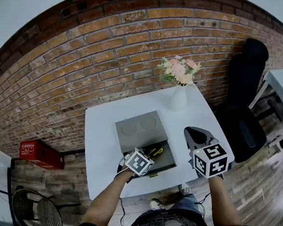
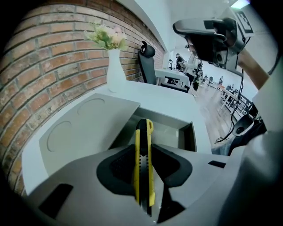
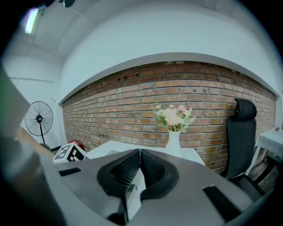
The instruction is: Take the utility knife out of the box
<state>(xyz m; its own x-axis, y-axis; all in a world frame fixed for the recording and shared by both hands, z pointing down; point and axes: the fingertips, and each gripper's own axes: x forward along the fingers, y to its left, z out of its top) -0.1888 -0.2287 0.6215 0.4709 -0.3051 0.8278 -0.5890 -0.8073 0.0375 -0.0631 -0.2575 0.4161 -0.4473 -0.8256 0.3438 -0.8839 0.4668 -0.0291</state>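
Note:
A yellow-and-black utility knife (image 2: 144, 145) stands on edge between the pads of my left gripper (image 2: 143, 161), which is shut on it. Its far end points over the open grey box (image 2: 185, 134). In the head view the left gripper (image 1: 145, 157) reaches into the box (image 1: 170, 160) near the table's front edge, and a bit of the yellow knife (image 1: 157, 151) shows past it. The box's lid (image 1: 140, 129) lies open behind. My right gripper (image 1: 197, 136) hovers to the right of the box, apart from it, shut with nothing in it (image 3: 138, 170).
A white vase of flowers (image 1: 178, 97) stands at the back right of the white table (image 1: 102, 137). A black office chair (image 1: 244, 93) is to the right, a red crate (image 1: 38, 153) and a wire stool (image 1: 40, 214) on the left. A brick wall runs behind.

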